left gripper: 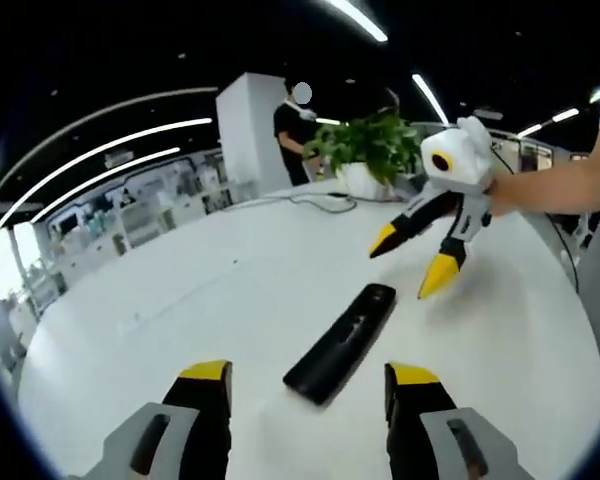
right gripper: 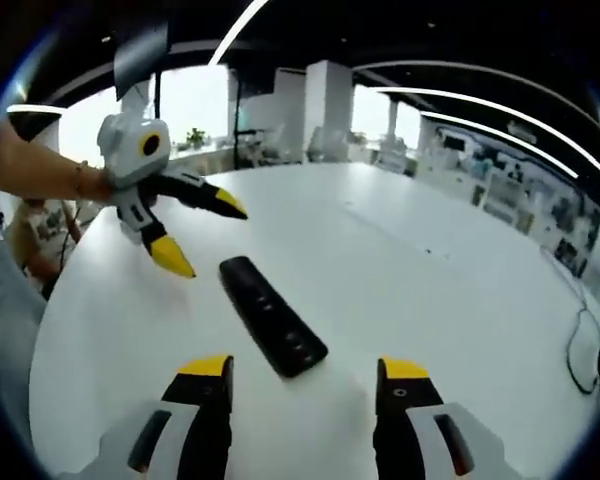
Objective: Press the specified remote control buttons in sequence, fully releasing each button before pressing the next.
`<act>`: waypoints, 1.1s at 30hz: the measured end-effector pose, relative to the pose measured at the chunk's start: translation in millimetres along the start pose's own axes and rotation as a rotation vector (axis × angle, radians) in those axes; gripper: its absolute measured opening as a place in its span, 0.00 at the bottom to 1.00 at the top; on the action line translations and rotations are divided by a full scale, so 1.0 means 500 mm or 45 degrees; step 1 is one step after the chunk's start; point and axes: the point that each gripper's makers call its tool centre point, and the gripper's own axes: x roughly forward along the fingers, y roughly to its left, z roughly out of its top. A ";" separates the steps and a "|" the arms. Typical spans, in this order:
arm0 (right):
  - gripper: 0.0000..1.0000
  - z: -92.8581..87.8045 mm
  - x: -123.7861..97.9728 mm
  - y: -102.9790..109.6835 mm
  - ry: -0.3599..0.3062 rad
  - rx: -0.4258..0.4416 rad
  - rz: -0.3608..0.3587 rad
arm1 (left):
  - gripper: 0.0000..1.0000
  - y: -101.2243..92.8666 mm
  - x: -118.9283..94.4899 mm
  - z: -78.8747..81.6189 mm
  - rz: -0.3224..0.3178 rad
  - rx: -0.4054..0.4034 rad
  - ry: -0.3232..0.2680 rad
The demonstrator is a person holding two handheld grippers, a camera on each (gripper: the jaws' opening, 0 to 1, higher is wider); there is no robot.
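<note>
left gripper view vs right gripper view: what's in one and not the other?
Left gripper view alone: a potted plant, a person standing behind it, a cable on the table.

Right gripper view alone: bright windows, white columns, a seated person at the table's edge.

Both: the black remote lying flat on the white table, untouched, and both grippers, left gripper, right gripper, open.

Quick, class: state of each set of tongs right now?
Left tongs: open, holding nothing, remote lying ahead between them.
Right tongs: open, holding nothing.
</note>
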 end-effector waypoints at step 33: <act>0.58 -0.055 -0.116 0.136 0.020 0.220 -0.157 | 0.68 -0.103 -0.146 -0.077 0.275 -0.450 0.077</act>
